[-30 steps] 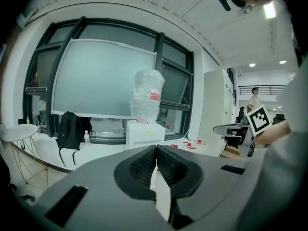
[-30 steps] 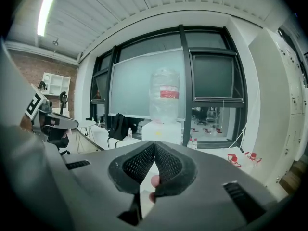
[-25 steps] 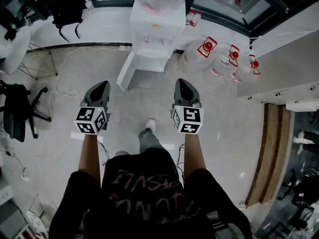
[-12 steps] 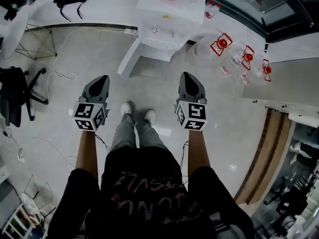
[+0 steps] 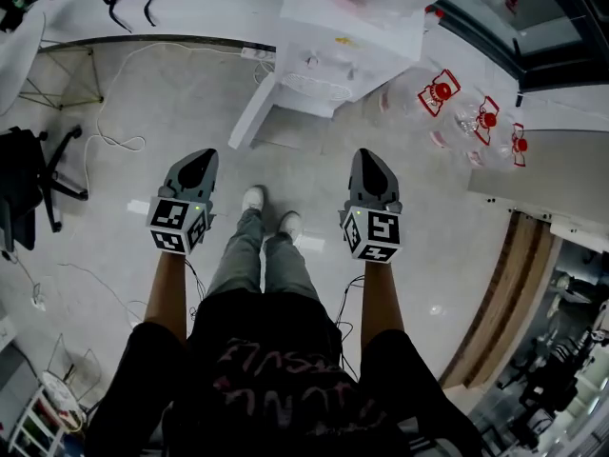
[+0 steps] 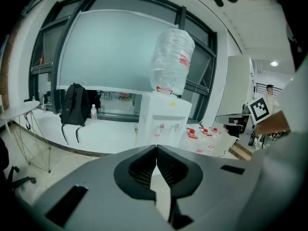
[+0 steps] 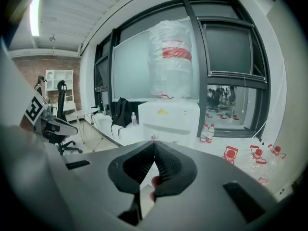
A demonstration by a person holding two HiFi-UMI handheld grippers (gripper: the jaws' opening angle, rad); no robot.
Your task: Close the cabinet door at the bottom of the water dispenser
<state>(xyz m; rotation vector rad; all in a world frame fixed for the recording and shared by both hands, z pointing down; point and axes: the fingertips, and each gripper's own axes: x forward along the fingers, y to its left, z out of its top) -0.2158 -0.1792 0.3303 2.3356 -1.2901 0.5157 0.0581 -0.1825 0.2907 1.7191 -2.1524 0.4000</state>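
**Cabinet door (image 5: 253,112) open, both claws shut and well short of it**

The cabinet door hangs out from the bottom of the water dispenser (image 5: 347,41). In the head view it shows as a white panel angled off the unit's left front corner, its free edge reaching out over the floor toward the person. The dispenser stands against the window ledge with a bottle on top. Spare bottles (image 5: 440,93) lie on the floor to its right.

The left gripper (image 5: 200,157) has its jaws closed tip to tip with nothing between them. The right gripper (image 5: 368,157) is the same, its pads meeting at the tip and holding nothing. Both are held out in front of the person, side by side above the feet. Both point toward the dispenser and stand well apart from the door.

This looks like the approach step, as no contact with the door has been made. The left gripper is on the door's side, so it seems the likelier one to do the work. The next move calls for getting lower and closer. The closed jaw tips should go against the door's outer face near the free edge. From there the panel can be pushed round on its hinge until it sits flush with the front. No grasp is needed, since shut jaws make a firm pusher. A push near the hinge would give little leverage and might rock the unit.
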